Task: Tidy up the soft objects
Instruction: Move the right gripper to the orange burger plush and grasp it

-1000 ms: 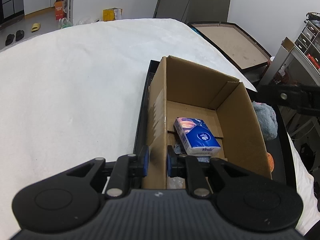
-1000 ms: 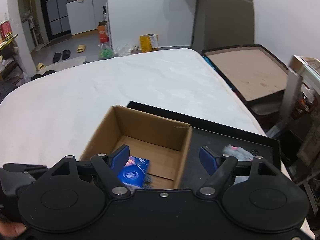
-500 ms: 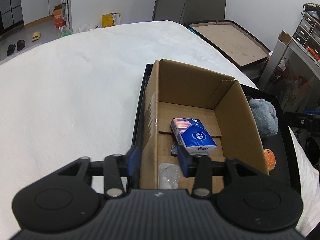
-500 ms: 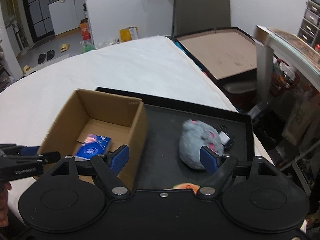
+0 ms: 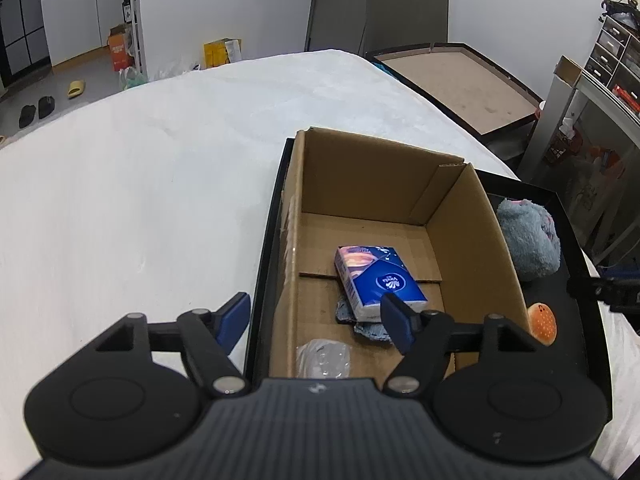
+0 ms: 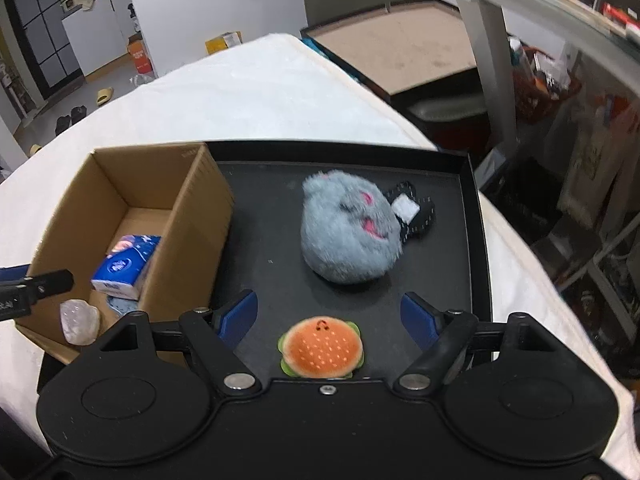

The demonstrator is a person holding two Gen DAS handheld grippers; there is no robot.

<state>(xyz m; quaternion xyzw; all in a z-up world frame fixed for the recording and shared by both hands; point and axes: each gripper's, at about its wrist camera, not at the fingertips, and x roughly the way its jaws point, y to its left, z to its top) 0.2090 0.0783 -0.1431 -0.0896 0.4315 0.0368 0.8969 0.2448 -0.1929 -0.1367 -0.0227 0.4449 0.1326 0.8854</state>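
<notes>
An open cardboard box (image 5: 360, 172) (image 6: 188, 216) stands on the left part of a black tray (image 6: 460, 160). In it lie a blue tissue pack (image 5: 378, 280) (image 6: 124, 266), a grey-blue cloth (image 5: 370, 326) under it, and a clear plastic wad (image 5: 324, 360) (image 6: 80, 322). A grey plush toy (image 6: 350, 232) (image 5: 528, 240), a small burger plush (image 6: 320, 348) (image 5: 542, 324) and a black item (image 6: 416, 212) lie on the tray. My left gripper (image 5: 316, 322) is open and empty over the box's near left wall. My right gripper (image 6: 330, 318) is open and empty just above the burger plush.
The tray sits on a white cloth-covered table (image 5: 140, 184). A brown board in a dark frame (image 5: 452, 76) lies beyond the table. Shelves and clutter (image 6: 580, 80) stand to the right.
My left gripper opened from shut, pulled back, and the plastic wad now lies in the box. My right gripper swung right from the box to over the tray's plush toys.
</notes>
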